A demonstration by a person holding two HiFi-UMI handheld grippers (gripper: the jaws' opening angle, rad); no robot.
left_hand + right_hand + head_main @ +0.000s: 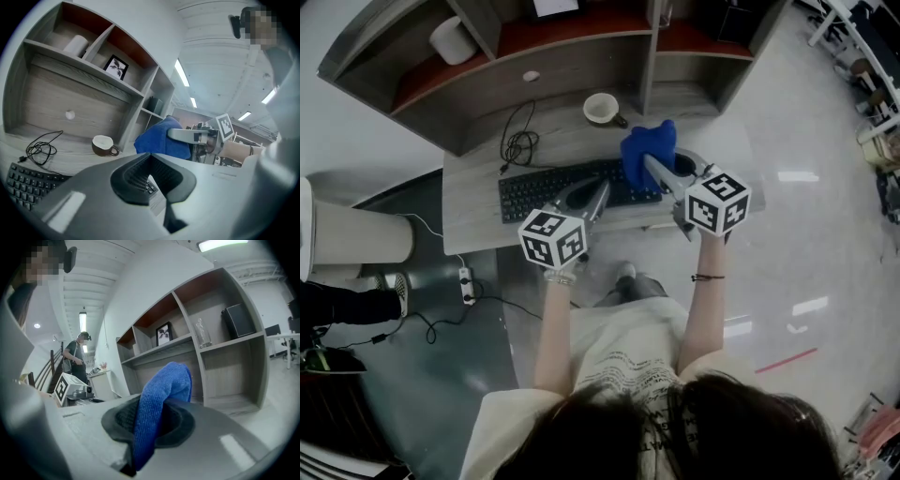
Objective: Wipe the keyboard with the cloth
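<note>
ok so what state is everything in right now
blue cloth, bunched, pinched in the right claw, over the keyboard's right end; can't tell if it touches
right claw, shut on the blue cloth
left claw, shut, nothing in it, over the keyboard
keyboard, flat on the desk
cup, upright on the desk
cable, loosely coiled on the desk

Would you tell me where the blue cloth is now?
In the head view, the blue cloth is clamped in the right tongs at the right end of the keyboard, near the cup.
</note>
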